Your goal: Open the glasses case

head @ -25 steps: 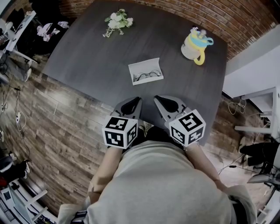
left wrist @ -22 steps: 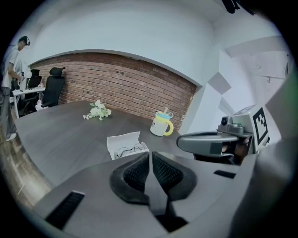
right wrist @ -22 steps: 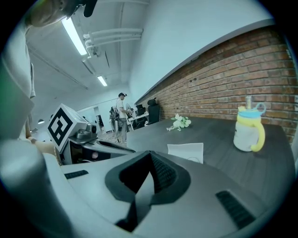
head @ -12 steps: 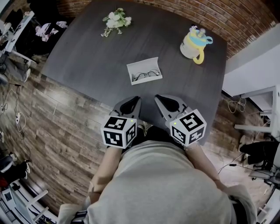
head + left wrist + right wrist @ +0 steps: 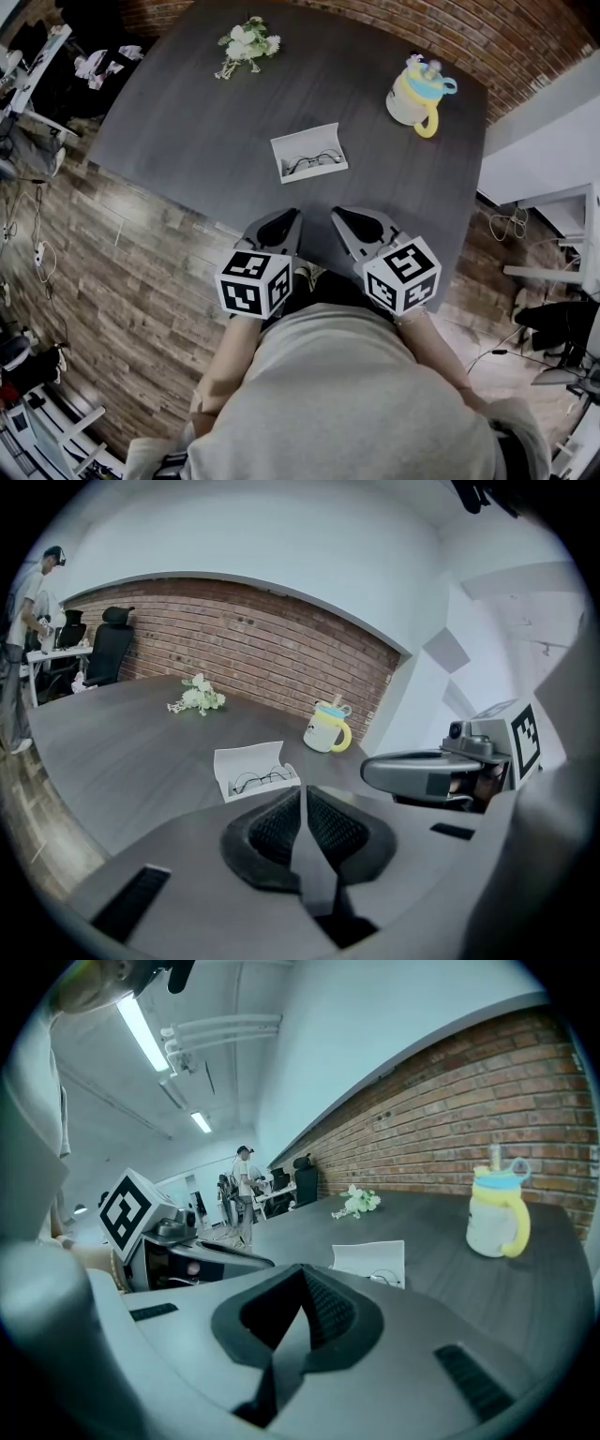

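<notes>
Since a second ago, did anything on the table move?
No, nothing moved or was grabbed. The case lies open with glasses inside, cup and flowers sit where they were, and the left hand-held gripper and right hand-held gripper stay shut and empty.

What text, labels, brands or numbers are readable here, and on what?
No readable words or numbers anywhere.
Left marker cube and right marker cube: black-and-white square patterns, no letters.
Cup: small dark mark, too small to read.
Glasses case: plain white, no print visible.
</notes>
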A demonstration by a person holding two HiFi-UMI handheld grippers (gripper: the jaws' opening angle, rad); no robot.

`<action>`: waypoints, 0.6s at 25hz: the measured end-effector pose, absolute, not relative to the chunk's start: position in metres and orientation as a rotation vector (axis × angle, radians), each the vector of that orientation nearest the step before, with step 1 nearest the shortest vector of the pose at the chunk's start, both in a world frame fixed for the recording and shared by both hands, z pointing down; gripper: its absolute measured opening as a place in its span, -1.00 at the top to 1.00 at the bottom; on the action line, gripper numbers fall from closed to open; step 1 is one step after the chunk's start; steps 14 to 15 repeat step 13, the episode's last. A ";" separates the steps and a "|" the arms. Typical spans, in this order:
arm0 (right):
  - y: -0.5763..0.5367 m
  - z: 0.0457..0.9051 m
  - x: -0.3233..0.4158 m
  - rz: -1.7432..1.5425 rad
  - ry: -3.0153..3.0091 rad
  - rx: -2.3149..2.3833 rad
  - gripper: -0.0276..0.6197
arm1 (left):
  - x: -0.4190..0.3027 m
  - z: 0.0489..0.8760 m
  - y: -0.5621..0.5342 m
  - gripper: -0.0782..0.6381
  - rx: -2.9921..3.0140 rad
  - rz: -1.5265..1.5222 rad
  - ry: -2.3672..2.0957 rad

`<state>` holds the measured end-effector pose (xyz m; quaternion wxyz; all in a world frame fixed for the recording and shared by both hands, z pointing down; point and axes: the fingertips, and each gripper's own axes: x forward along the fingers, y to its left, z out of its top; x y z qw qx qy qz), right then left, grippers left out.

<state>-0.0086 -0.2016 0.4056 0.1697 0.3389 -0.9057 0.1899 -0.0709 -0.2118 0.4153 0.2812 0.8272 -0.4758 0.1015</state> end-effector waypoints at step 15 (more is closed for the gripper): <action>-0.206 0.408 -0.005 0.559 -2.574 0.965 0.90 | -0.063 0.416 -0.214 0.67 2.227 0.302 -1.257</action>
